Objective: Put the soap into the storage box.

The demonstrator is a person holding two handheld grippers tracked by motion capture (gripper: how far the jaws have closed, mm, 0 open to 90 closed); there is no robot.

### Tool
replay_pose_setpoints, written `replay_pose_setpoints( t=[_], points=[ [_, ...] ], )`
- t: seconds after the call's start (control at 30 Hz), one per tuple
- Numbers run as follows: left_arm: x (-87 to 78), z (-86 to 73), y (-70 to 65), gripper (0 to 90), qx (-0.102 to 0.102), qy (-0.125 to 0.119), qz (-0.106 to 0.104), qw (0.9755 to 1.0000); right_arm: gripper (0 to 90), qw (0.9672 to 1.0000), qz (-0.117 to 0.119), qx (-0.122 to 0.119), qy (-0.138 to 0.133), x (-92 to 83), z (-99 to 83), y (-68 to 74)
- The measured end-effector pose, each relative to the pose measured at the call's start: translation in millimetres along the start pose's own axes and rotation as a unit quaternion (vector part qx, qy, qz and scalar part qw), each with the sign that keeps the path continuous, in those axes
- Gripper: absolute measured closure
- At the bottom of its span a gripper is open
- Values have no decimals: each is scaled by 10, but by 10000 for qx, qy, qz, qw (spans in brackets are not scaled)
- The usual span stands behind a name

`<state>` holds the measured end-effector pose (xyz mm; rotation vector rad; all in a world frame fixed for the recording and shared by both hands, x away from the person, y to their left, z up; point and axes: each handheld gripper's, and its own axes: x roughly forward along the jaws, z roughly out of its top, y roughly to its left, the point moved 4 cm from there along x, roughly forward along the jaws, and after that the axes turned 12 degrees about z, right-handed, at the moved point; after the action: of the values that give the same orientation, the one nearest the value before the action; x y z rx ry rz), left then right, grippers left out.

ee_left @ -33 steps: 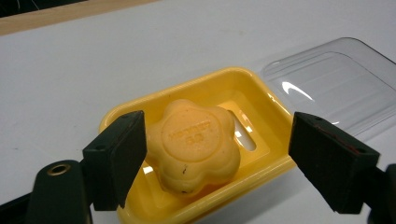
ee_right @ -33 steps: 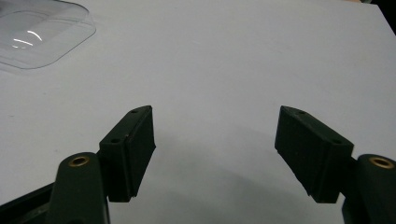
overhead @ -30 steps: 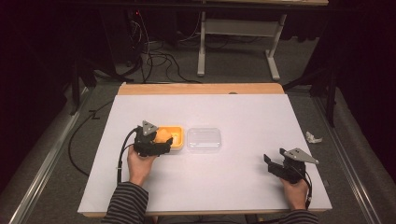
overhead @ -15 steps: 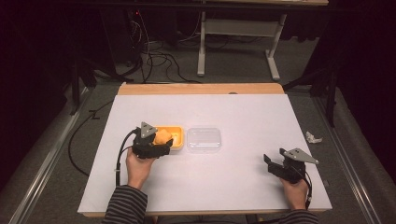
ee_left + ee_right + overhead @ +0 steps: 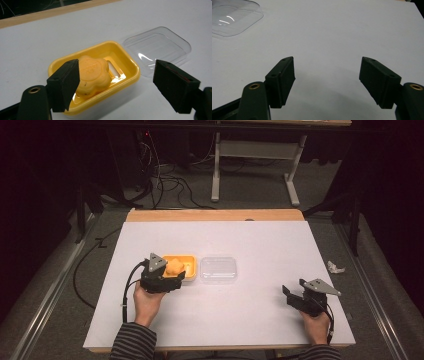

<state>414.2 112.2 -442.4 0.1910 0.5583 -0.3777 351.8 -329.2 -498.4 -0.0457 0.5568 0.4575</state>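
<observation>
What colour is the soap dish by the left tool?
Yellow; the soap dish holds an orange flower-shaped soap. Clearest in the left gripper view.

Your soap bar [image 5: 92, 75] is orange, flower-shaped with scalloped edges, and leans tilted inside the yellow soap dish [image 5: 127, 63], which stands open on the white tabletop [image 5: 250, 235]. Just beside the dish, the clear lid [image 5: 160, 47] lies flat on the tabletop.

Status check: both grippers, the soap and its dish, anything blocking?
Left gripper open, jaws astride the yellow soap dish. Orange soap lying in the dish, ungripped. Right gripper open over bare table. Clear lid off, beside dish; nothing blocking.
</observation>
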Motion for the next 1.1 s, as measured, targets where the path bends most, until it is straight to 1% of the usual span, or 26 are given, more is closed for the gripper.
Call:
replay_pose_setpoints(
  t=[0.27, 0.33, 0.47, 0.63, 0.8, 0.93, 1.0, 1.1],
  points=[
    [-46, -60, 44, 219, -102, 24, -15, 9999, 289, 10000, 5, -7, 10, 2, 0, 0],
    [-68, -68, 48, 219, -81, 29, -11, 10000, 290, 10000, 4, -11, 18, 3, 0, 0],
    [-107, -60, 46, 219, -84, -37, -18, 10000, 289, 10000, -2, -14, 21, 4, 0, 1],
    [-138, -87, 46, 219, -32, -12, -11, 10000, 290, 10000, -9, -5, 34, 6, -1, 3],
    [-161, -125, 40, 219, -85, -37, -40, 9999, 290, 10000, -10, -7, 35, 7, -1, 4],
    [-182, -157, 26, 217, -43, 6, -71, 10000, 290, 10000, -17, -23, 32, 6, 0, 1],
    [-201, -163, 23, 216, -18, -18, -72, 10000, 290, 10000, -18, -9, 40, 7, -1, 4],
    [-230, -169, 25, 216, -49, -54, -91, 9999, 290, 10000, -15, -23, 40, 8, 0, 4]
  ],
)
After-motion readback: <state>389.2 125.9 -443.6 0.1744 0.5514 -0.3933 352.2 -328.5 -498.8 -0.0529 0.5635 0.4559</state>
